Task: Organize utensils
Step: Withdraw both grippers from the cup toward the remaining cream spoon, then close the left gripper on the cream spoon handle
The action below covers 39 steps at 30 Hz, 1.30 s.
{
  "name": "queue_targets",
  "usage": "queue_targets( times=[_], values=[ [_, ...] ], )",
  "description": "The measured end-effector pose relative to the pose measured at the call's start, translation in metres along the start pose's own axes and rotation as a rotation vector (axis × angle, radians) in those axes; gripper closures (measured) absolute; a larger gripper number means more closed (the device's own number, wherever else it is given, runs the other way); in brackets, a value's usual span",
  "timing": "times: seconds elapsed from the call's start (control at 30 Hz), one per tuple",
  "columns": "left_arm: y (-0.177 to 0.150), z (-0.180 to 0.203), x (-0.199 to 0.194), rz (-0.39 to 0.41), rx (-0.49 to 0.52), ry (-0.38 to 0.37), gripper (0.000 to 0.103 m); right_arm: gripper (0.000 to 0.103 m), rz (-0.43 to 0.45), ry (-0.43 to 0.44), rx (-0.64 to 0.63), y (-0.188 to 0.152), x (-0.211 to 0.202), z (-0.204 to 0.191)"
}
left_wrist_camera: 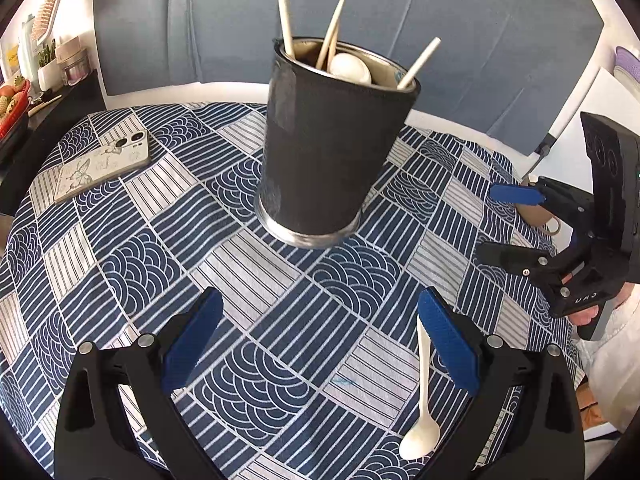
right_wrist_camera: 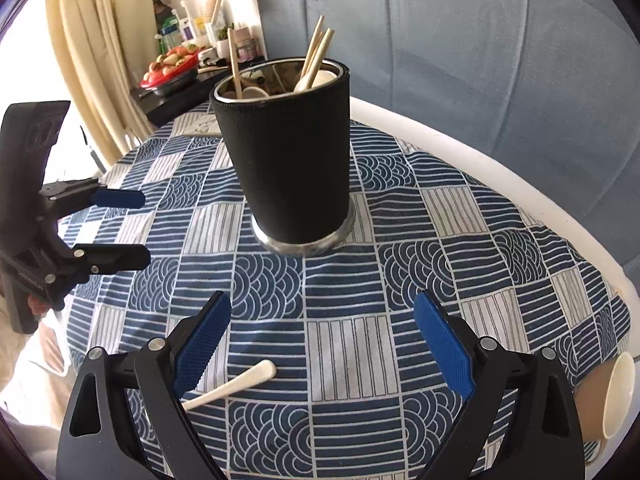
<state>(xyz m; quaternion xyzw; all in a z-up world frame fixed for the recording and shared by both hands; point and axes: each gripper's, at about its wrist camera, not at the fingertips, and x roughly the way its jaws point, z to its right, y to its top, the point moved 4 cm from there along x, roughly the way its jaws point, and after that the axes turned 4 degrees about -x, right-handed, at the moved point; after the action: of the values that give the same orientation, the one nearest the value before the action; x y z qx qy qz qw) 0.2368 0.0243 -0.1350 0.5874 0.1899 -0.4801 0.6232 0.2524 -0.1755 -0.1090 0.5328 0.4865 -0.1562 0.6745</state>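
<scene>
A black-sleeved metal cup [left_wrist_camera: 320, 152] stands in the middle of the table and holds several chopsticks [left_wrist_camera: 286, 22] and a white spoon [left_wrist_camera: 350, 67]. The cup also shows in the right wrist view [right_wrist_camera: 288, 160]. One white spoon [left_wrist_camera: 423, 396] lies on the cloth by my left gripper's right finger; in the right wrist view its handle [right_wrist_camera: 240, 382] lies beside the left finger. My left gripper [left_wrist_camera: 320, 340] is open and empty, short of the cup. My right gripper [right_wrist_camera: 322, 344] is open and empty; it also shows in the left wrist view [left_wrist_camera: 504, 224].
A blue patterned cloth [left_wrist_camera: 248, 288] covers the round table. A phone [left_wrist_camera: 102, 166] lies at the far left. A tan cup [right_wrist_camera: 608, 396] lies on its side at the right edge. A side shelf [right_wrist_camera: 176, 80] holds fruit and jars. A grey sofa [right_wrist_camera: 480, 60] stands behind.
</scene>
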Motion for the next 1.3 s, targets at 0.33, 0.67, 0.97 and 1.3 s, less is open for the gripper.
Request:
queue_targets(
  times=[0.33,0.67,0.97,1.3],
  values=[
    [-0.042,0.041,0.004,-0.094,0.061,0.058,0.007,0.015,-0.071,0.056,-0.01,-0.038,0.007,-0.003],
    [-0.083,0.071,0.032,-0.207,0.11,0.087,0.007,0.014,-0.145,0.072,-0.013,-0.075,0.017,0.002],
    [-0.105,0.075,0.053,-0.274,0.11,0.123,0.007,0.014,-0.204,0.065,-0.004,-0.103,0.029,0.009],
    [-0.103,0.078,0.065,-0.252,0.13,0.185,0.004,0.008,-0.208,0.005,-0.038,-0.112,0.037,0.007]
  ],
)
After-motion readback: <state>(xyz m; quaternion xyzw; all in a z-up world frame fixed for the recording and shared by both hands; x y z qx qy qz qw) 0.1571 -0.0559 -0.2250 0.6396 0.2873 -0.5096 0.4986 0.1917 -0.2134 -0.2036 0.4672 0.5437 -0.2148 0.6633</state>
